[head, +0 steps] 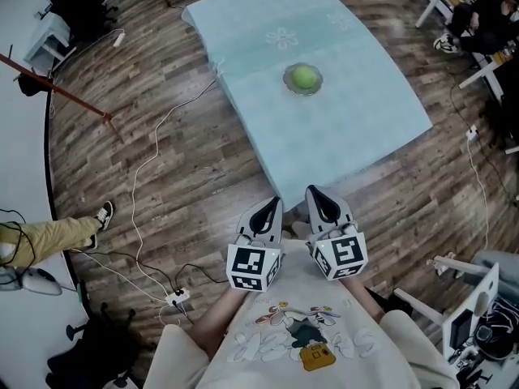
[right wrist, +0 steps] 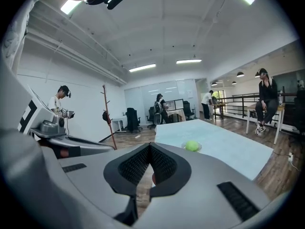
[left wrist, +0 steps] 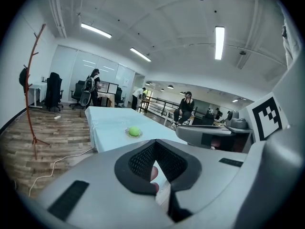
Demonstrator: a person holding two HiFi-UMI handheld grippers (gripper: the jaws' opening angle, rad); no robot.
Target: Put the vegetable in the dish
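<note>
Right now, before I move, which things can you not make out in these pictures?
Kind of vegetable: too small in every view; just a green ball in the dish.
Table legs: head view, the blue cloth hides them.
Seated person: head view, cut off by the right edge.

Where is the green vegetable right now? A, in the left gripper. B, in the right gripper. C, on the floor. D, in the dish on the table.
D: the vegetable lies in the dish, out on the table.
</note>
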